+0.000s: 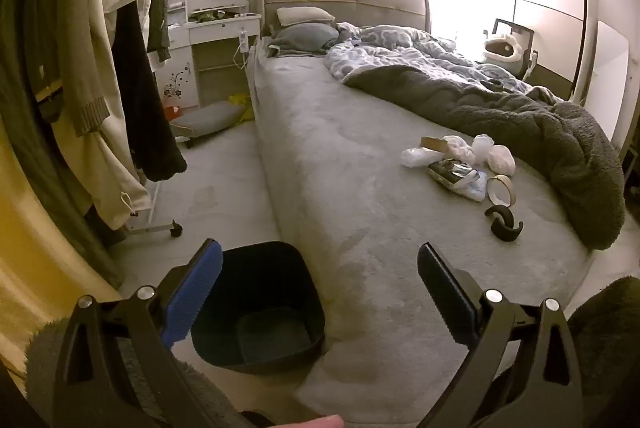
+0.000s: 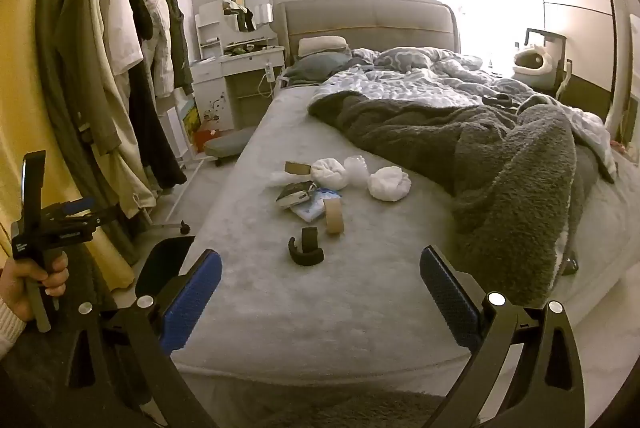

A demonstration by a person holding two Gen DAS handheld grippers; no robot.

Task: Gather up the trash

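Both grippers are held with their ribbed blue pads spread wide and nothing between them: the left gripper (image 1: 320, 292) is poised over the bed's corner and the right gripper (image 2: 320, 292) over its foot. Just below the left gripper a dark, smooth-walled plastic trash bin (image 1: 256, 308) is seen on the floor, pressed against the side of the bed (image 1: 340, 156), whose surface is covered by a pale grey, short-piled plush sheet. The trash is gathered on that sheet, well apart from both grippers: a curled black band (image 2: 306, 248) lies nearest, a cardboard tape core (image 2: 334, 215) stands on edge just beyond it, then a crinkled foil packet (image 2: 294, 194) on a soft blue-white plastic wrapper (image 2: 314, 209), and farther on several crumpled white tissue wads (image 2: 389, 182) beside a flat scrap of brown cardboard (image 2: 298, 168). To the right of the heap a thick, shaggy grey blanket (image 2: 516, 180) is bunched up. A clothes rack (image 2: 120, 68) hung with garments stands along the left wall. In the right wrist view the left hand (image 2: 32, 280) is seen gripping its tool's handle.
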